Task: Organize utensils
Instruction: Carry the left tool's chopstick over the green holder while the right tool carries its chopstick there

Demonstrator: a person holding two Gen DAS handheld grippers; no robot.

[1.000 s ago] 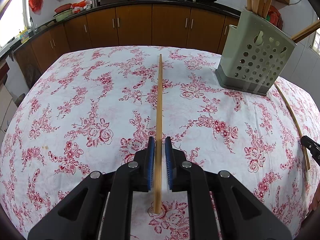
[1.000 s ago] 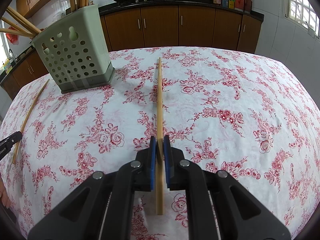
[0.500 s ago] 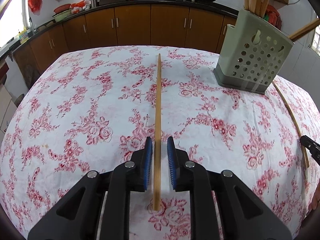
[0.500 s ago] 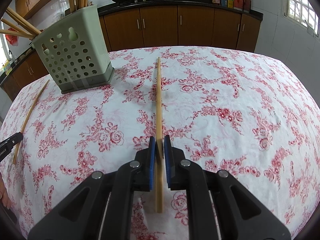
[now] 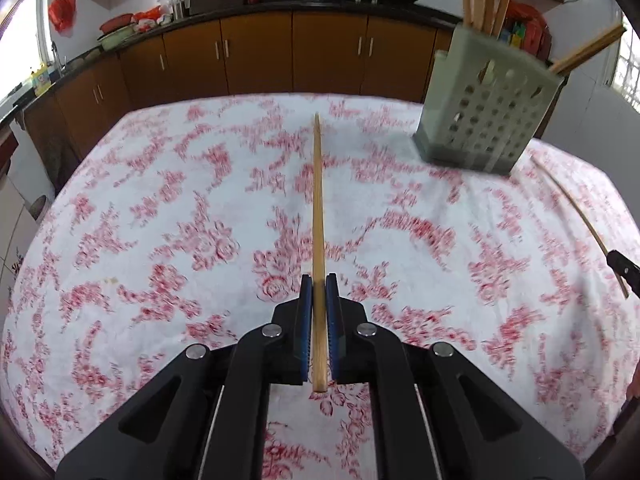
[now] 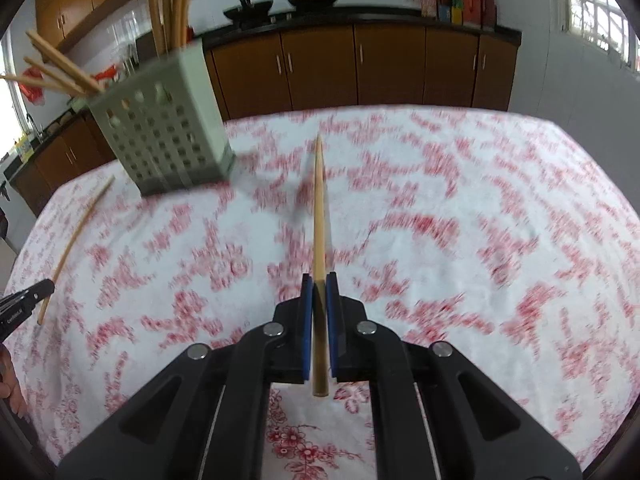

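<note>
Each gripper has one wooden chopstick clamped between its blue fingers. The left gripper [image 5: 319, 282] has just closed on its chopstick [image 5: 317, 208], which runs straight ahead over the flowered cloth; the right gripper [image 6: 319, 282] is likewise pinched tight on its own chopstick [image 6: 318, 208]. Both sticks look raised off the counter [image 5: 160, 240], to judge by the shadow under the right one and the blur of the cloth.

The step in hand appears to be the carry to the grey perforated holder [image 5: 486, 120]. It would go best with the grip kept firm near the thick end, each stick tipped upright before it reaches the rim, and the thin end lowered into a free gap.

The holder already bristles with upright and slanting chopsticks [image 6: 168, 4], so those leaning out sideways could catch an incoming stick. The two grippers approach the same holder from either side and may crowd each other. Behind the counter stand brown cabinets [image 5: 256, 56], well apart.
</note>
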